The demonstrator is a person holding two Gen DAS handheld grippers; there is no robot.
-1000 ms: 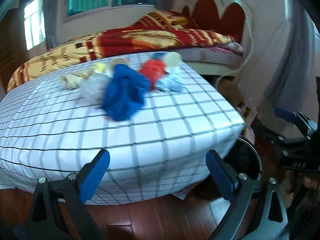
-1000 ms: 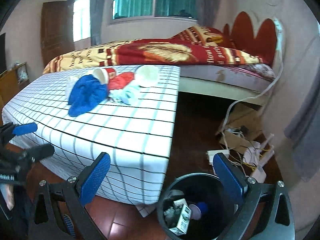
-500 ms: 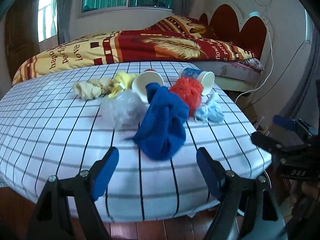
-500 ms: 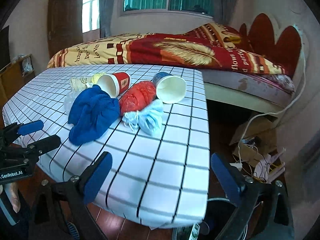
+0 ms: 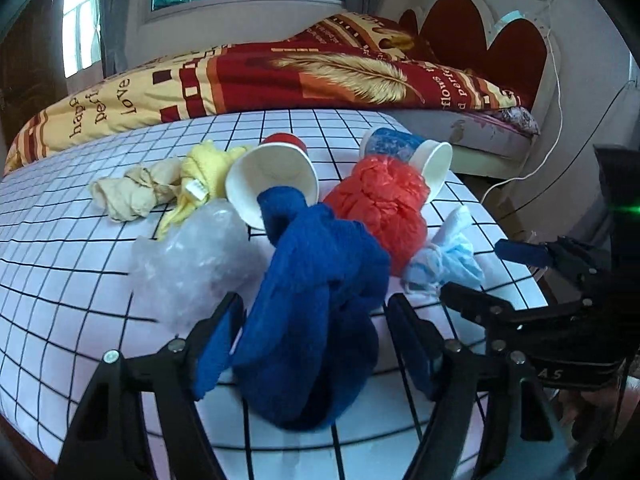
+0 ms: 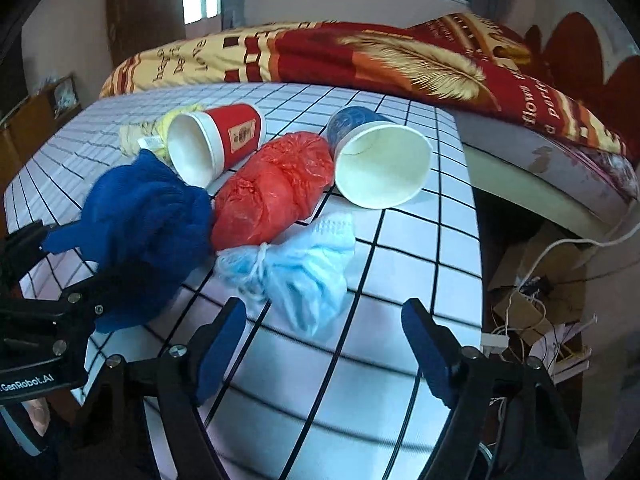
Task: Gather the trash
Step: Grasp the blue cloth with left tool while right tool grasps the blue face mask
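Left tool (image 5: 316, 344) gapes around blue cloth (image 5: 320, 300); right tool (image 6: 320, 344) (also agape) alone sees floor cables (image 6: 532, 320).

Count of what I see on the checked surface (image 5: 80, 280): eight pieces of litter, two tongs.

I count two paper cups lying on their sides, one red cup (image 6: 216, 142) and one blue cup (image 6: 376, 160); one blue cloth (image 5: 316, 320); one red plastic bag (image 6: 276, 188); one pale blue face mask (image 6: 300, 272); one clear plastic wad (image 5: 192, 260); one yellow cloth (image 5: 200, 176); one beige rag (image 5: 128, 192). I see the left tongs (image 5: 312, 344) and the right tongs (image 6: 324, 348), two fingers each.
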